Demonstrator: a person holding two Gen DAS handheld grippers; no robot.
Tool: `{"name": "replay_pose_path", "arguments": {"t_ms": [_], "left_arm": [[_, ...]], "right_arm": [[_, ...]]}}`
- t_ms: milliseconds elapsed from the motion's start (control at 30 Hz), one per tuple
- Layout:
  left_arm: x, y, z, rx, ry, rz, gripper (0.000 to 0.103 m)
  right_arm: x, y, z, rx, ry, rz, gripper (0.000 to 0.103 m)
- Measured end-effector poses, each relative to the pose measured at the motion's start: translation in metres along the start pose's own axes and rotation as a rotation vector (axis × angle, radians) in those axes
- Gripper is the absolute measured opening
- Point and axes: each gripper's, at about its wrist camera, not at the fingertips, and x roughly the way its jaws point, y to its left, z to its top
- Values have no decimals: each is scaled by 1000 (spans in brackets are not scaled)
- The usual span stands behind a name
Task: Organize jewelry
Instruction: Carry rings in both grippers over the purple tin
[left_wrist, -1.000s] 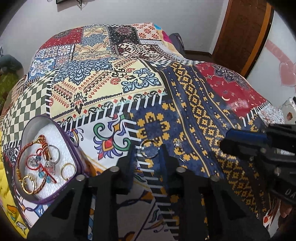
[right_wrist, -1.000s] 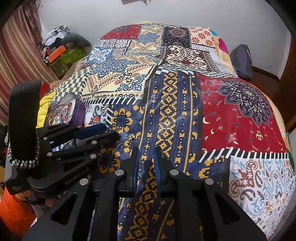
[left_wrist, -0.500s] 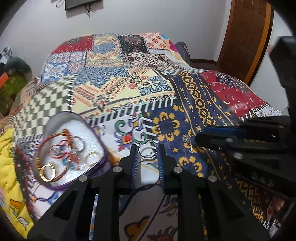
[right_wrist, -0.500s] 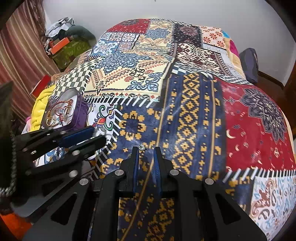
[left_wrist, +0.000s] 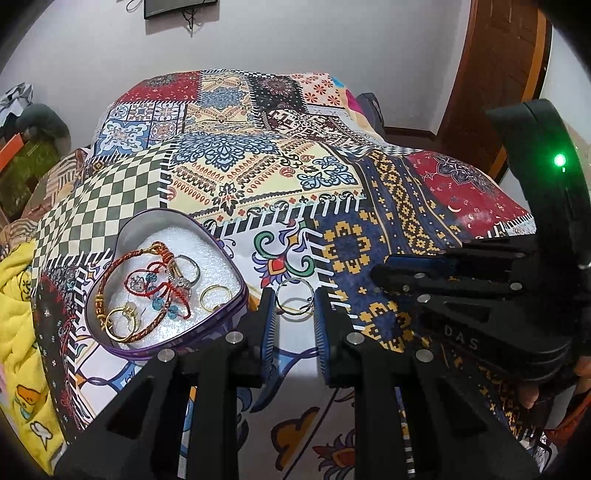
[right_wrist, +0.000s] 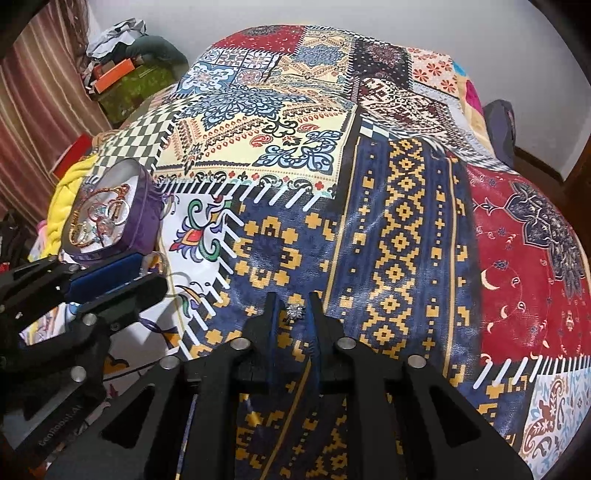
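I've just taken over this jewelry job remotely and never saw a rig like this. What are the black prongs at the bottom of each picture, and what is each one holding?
No robot arm here: a person holds a two-finger gripper in each hand, with a fisheye camera on each looking along its fingers.

In the left wrist view, the left gripper is shut on a silver ring. Beside it a purple heart-shaped tin holds gold rings and red cord bracelets.

In the right wrist view, the right gripper has a small sparkly silver piece between its closing jaws, probably an earring or ring.

Everything rests on a patchwork bedspread. Each view also shows the other gripper at its edge.
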Motion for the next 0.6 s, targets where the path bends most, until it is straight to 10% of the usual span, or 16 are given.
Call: {"name": "replay_pose_path", "arguments": {"t_ms": [600], "left_arm": [[-60, 28, 6, -74, -108, 24, 20]], "right_arm": [[-64, 30, 17, -29, -146, 53, 10]]}}
